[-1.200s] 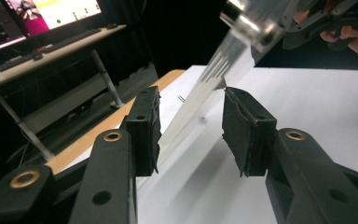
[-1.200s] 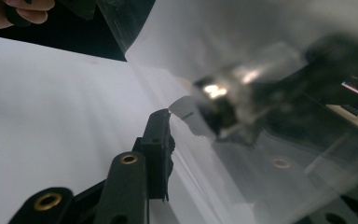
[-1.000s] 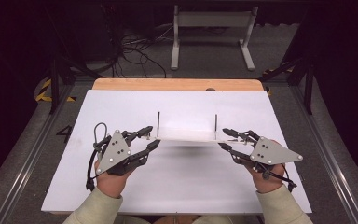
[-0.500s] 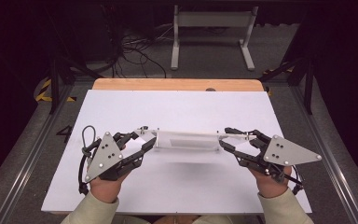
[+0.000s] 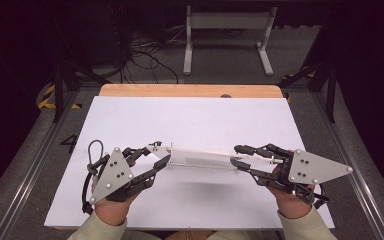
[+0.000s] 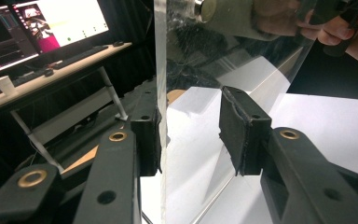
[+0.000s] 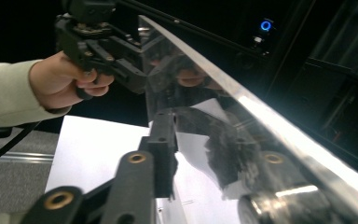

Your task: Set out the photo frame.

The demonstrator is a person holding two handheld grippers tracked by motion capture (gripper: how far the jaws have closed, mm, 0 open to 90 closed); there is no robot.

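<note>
A clear plastic panel (image 5: 200, 159) with metal fittings hangs lengthwise above the white table sheet (image 5: 195, 120), casting a shadow below it. My left gripper (image 5: 161, 153) grips its left end, my right gripper (image 5: 236, 155) its right end. In the left gripper view the panel (image 6: 205, 60) stands on edge between the pads of the left gripper (image 6: 191, 135), with the other hand (image 6: 340, 32) at its far end. In the right gripper view the right gripper (image 7: 214, 154) clasps the tilted panel (image 7: 242, 107), its jaws having just closed a little more. The left gripper (image 7: 102, 42) shows beyond.
The sheet lies on a wooden tabletop (image 5: 190, 90). Beyond the far edge, a white frame (image 5: 227, 30) and loose cables (image 5: 145, 55) sit on the dark floor. Metal rails run along both sides. Monitors (image 6: 42, 23) stand on a side desk.
The panel, low on the table with two thin posts upright a second ago, has been lifted and tipped over. Both hands rose with it and drew slightly toward the person.
</note>
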